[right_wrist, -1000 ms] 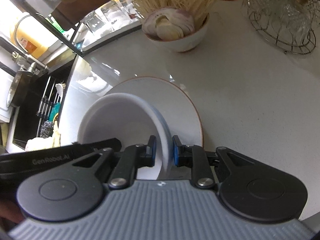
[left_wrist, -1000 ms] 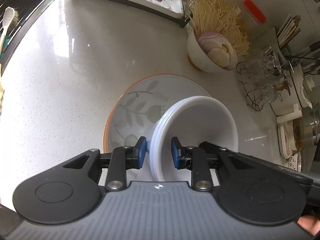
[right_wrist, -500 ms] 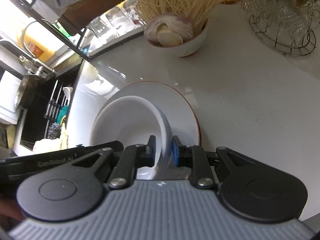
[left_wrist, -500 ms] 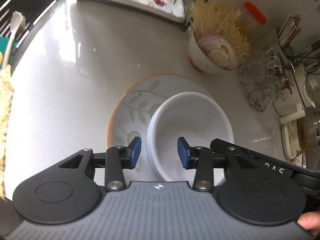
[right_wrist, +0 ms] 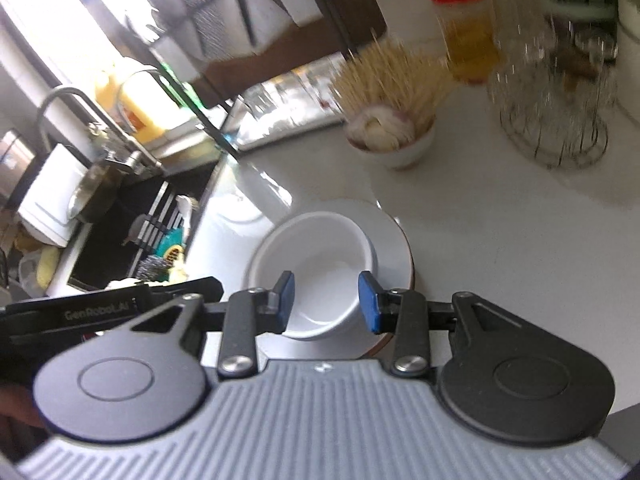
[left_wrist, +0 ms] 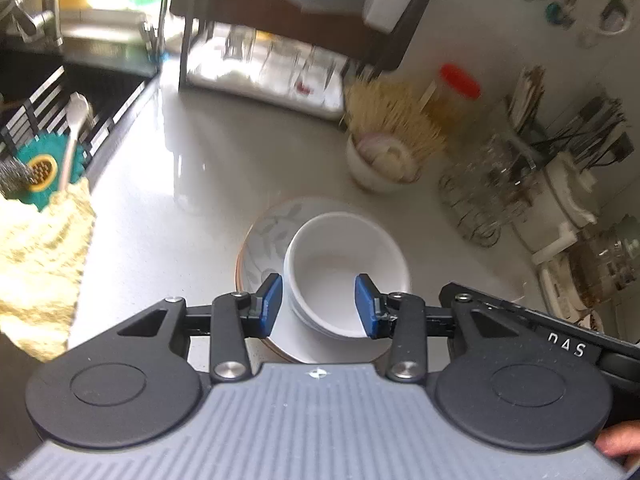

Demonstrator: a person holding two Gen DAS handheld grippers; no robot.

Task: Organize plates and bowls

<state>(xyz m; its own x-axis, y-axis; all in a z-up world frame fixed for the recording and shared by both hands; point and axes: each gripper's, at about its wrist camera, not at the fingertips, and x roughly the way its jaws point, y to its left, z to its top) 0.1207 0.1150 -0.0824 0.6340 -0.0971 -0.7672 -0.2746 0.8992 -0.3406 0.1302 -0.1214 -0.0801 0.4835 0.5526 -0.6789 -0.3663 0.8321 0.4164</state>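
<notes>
A stack of white bowls (left_wrist: 344, 268) (right_wrist: 316, 276) sits upright on a leaf-patterned plate (left_wrist: 268, 232) with an orange rim (right_wrist: 394, 240), on the white counter. My left gripper (left_wrist: 318, 306) hovers above the stack's near side, open, its blue pads clear of the bowls. My right gripper (right_wrist: 326, 300) is also raised over the stack; its jaws are opening and hold nothing. In each wrist view the other gripper's black body shows at the side.
Behind the plate stands a small bowl of onion and garlic (left_wrist: 380, 160) with dry noodles (left_wrist: 394, 120). A wire basket of glasses (left_wrist: 484, 196), a red-capped jar (right_wrist: 466, 28), a dish rack tray (left_wrist: 260, 68) and a dark sink (right_wrist: 132, 224) with a yellow cloth (left_wrist: 40, 256) ring the counter.
Both grippers let go of the white bowls' rim, opened, and drew up and back. The bowls, tilted before, now rest level on the plate.
</notes>
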